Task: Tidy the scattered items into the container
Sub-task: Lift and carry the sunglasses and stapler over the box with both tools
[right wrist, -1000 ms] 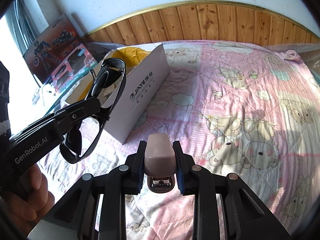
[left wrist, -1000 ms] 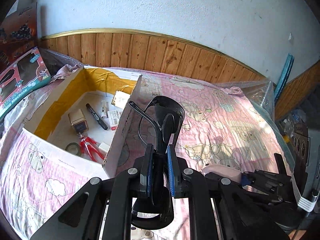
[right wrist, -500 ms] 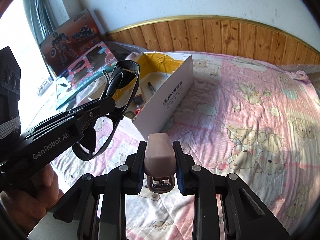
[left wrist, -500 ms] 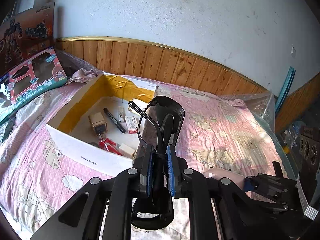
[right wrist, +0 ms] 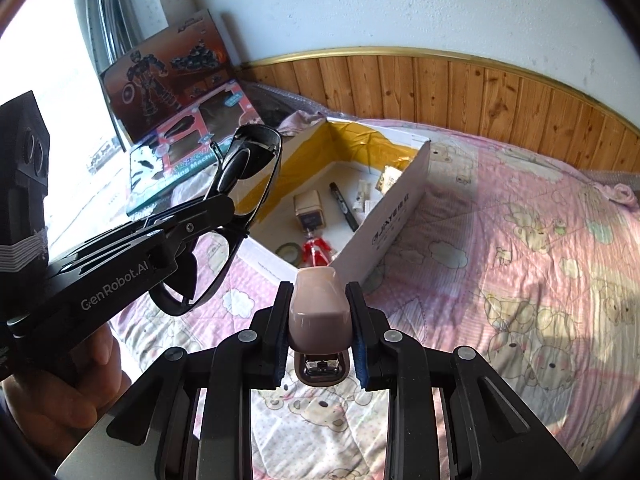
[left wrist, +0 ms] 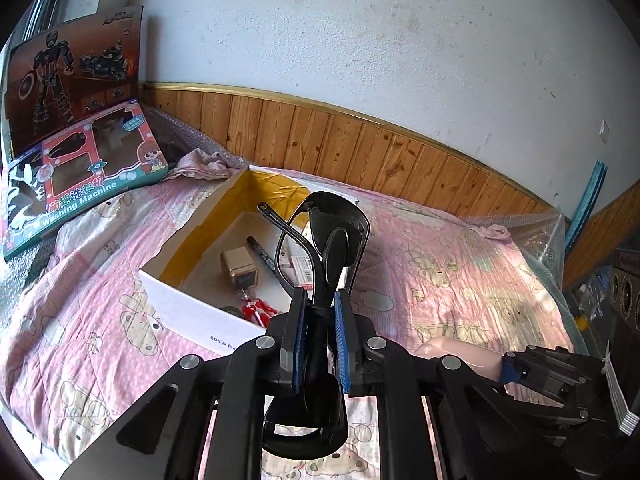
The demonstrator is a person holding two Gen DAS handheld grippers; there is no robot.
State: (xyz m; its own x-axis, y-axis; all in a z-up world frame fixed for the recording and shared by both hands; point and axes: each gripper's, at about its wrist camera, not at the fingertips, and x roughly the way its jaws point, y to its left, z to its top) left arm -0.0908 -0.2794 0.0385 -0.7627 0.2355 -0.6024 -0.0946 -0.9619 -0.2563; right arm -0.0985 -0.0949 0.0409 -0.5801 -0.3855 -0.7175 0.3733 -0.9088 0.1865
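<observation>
While both loads hang above the quilt (right wrist: 520,248), the open box (right wrist: 400,204) lies at 12 o'clock from the left gripper (left wrist: 320,336), which is clamped on the folded sunglasses (left wrist: 332,236), long axis upright. The right gripper (right wrist: 320,332) is clamped on the pink stapler (right wrist: 318,312), long axis pointing ahead, box at 12 o'clock. The left gripper appears nearer. Compared with a second ago, the box has shifted from the 10 o'clock position to dead ahead of the left gripper.
</observation>
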